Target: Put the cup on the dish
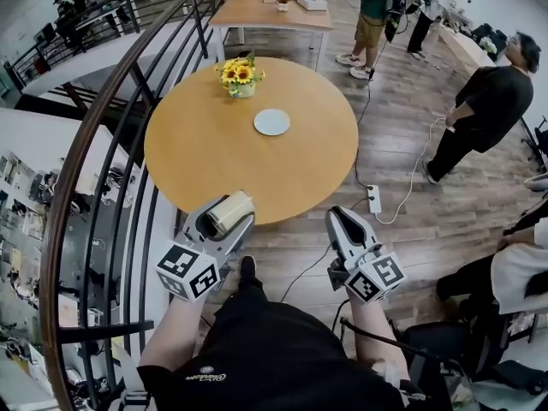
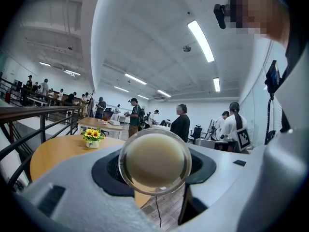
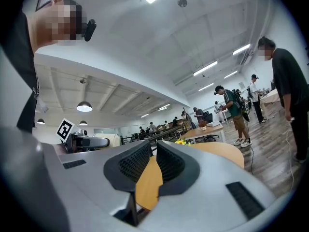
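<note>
Cream-coloured inside a see-through wall, the cup sits pinched between the two dark pads of the left claw, its round base facing that claw's camera. In the head view the cup lies on its side in the left claw, pointing level toward the bench, with its far end over the bench's near edge.

The right claw is level too, beside the left one and apart from it. In the right gripper view its ribbed pads are drawn close together with only a thin slit between them, and the right claw holds nothing; the bench shows through the slit. Each claw carries a cube with square markers, the left cube and the right cube, close to the person's wrists.

The bench is round and wooden. A small white dish lies near its middle, bare and well apart from the cup. Beyond the dish, near the far edge, stands a pot of yellow flowers. A dark curved railing runs along the bench's left side. On the wooden floor to the right lies a power strip with a white cable, and several people stand farther off.
</note>
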